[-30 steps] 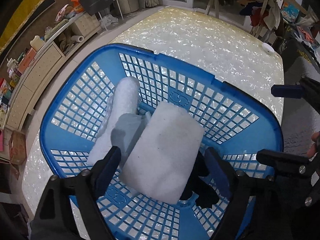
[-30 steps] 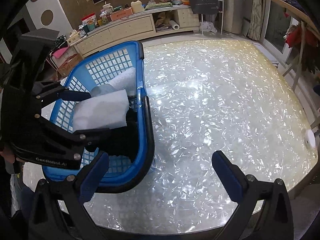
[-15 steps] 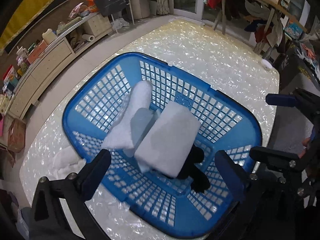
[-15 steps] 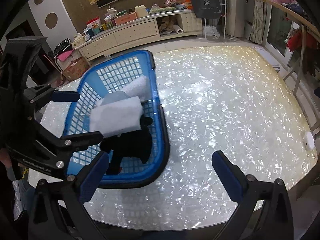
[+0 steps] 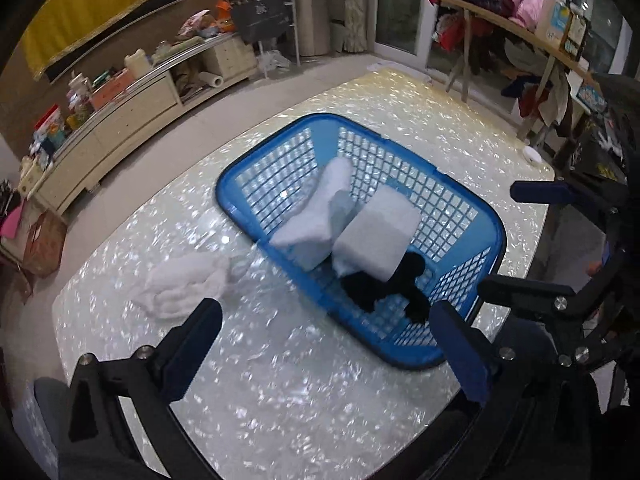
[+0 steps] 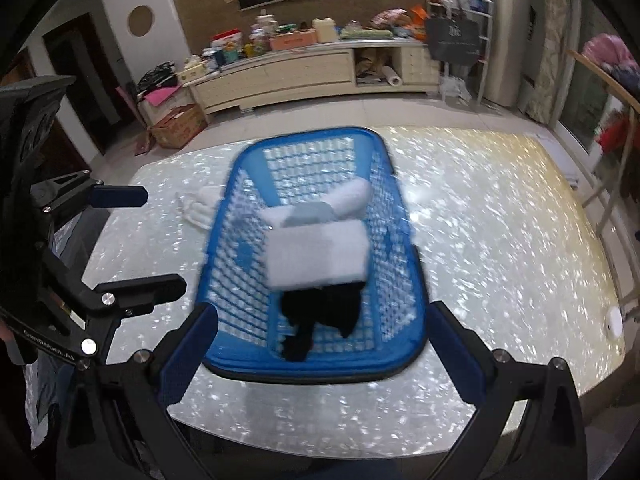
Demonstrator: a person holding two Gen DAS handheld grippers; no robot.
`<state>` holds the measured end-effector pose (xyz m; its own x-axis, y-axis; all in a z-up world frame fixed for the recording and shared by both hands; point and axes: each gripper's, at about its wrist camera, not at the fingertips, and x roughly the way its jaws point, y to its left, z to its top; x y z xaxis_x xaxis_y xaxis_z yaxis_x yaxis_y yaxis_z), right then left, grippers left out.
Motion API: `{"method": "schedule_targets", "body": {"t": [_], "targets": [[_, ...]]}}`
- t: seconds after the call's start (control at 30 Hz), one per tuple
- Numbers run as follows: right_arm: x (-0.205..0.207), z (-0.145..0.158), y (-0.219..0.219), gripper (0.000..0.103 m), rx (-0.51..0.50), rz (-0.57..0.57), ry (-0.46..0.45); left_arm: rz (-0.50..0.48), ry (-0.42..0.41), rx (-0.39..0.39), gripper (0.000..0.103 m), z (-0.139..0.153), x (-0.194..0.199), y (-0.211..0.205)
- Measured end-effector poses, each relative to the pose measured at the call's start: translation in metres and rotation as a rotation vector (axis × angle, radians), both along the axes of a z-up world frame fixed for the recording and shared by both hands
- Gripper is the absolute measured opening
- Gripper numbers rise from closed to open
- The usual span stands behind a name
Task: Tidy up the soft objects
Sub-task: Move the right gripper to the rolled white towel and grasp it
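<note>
The left claw (image 5: 320, 344) hangs released and empty above the bench (image 5: 320, 400), and the one loose cloth (image 5: 188, 284), a crumpled white heap, lies on the bench just ahead of its left finger, outside the basket (image 5: 492, 224) and near its left wall. The right claw (image 6: 324, 352), also spread wide and empty, faces the basket's near end, so the basket stands between it and the cloth (image 6: 200, 206). The left claw is judged the nearer one for the pick; the heap shows no clear long axis.

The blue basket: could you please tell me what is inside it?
Inside the blue basket: a rolled white towel, a folded white towel and a black garment, partly covered by that towel.
</note>
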<state>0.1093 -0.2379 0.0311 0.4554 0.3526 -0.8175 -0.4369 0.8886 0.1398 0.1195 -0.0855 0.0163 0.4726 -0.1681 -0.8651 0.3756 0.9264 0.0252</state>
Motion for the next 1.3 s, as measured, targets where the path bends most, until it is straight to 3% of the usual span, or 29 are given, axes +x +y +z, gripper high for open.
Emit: {"method": "schedule_targets", "body": {"t": [0.27,0.53,1.07,1.13,1.3], "targets": [[-0.005,0.010,0.055,0.103,-0.028,0.095,-0.020,0.084,-0.022,-0.025,0.103,0.009,-0.032,0.064],[-0.008,0.001,0.114,0.103,-0.070,0.209,-0.030,0.197,-0.004,-0.059,0.103,0.001,-0.051,0.131],[0.009,-0.043,0.223,0.102,-0.213,0.361,0.016,0.361,0.057,-0.092,0.103,-0.047,-0.050,0.225],[0.015,-0.049,0.233,0.096,-0.226,0.365,0.028,0.378,0.063,-0.102,0.103,-0.053,-0.045,0.234],[0.029,-0.065,0.260,0.092,-0.275,0.394,0.040,0.402,0.077,-0.094,0.103,-0.073,-0.031,0.249]]}}
